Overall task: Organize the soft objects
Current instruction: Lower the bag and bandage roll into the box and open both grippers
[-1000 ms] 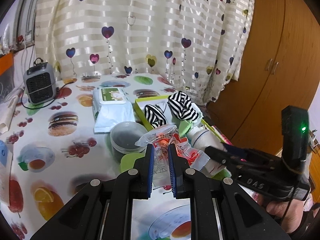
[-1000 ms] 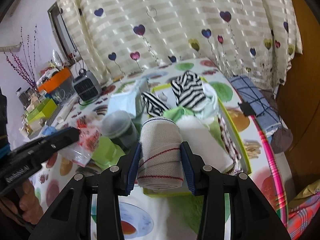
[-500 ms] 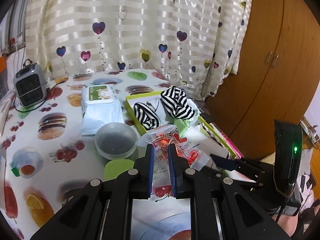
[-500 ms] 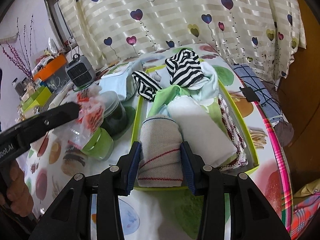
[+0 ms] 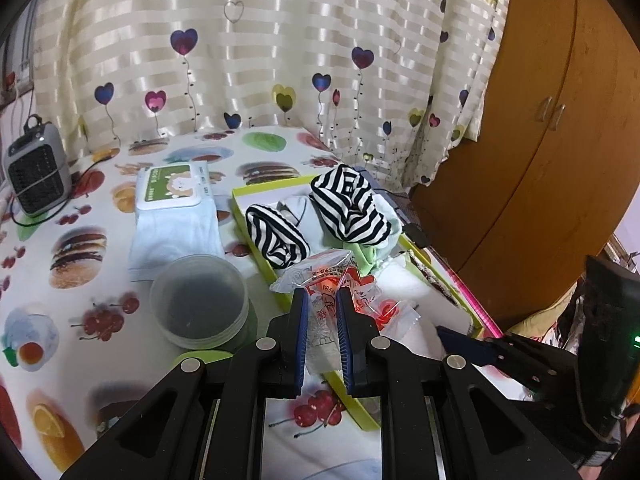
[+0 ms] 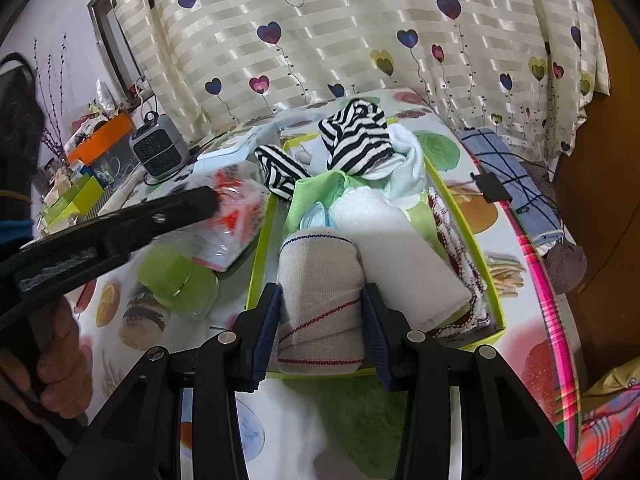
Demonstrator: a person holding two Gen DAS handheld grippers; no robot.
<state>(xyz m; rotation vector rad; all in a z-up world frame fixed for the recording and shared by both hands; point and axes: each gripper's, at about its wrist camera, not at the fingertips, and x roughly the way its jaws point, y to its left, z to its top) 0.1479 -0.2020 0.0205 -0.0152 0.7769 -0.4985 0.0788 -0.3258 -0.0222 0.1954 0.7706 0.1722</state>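
- Left tool (image 5: 323,308) pinching a crinkly clear plastic packet (image 5: 340,280) with red print, held above the bench (image 5: 80,208) at the near left edge of the green tray (image 5: 256,194)
- Right tool (image 6: 322,320) clamped on a rolled beige cloth (image 6: 320,280) with thin red and blue stripes, low at the near end of the tray, beside a rolled white towel (image 6: 396,248)
- Whether the beige roll touches the tray floor: cannot tell
- Seen from the right wrist, left tool reaching in from the left side, packet hanging over a green lid (image 6: 180,280) just outside the tray wall
- Farther in the tray: two black-and-white striped cloths (image 5: 348,204), a pale green cloth (image 6: 320,192) and a light blue towel (image 6: 408,168) piled together
- On the bench left of the tray: a round clear plastic tub (image 5: 200,300), a wet-wipes pack (image 5: 172,182) lying on a folded pale blue cloth (image 5: 176,236), a small grey heater (image 5: 36,176) farther back
- Behind everything, a heart-patterned curtain (image 5: 260,40); a wooden wardrobe (image 5: 560,120) off to the right
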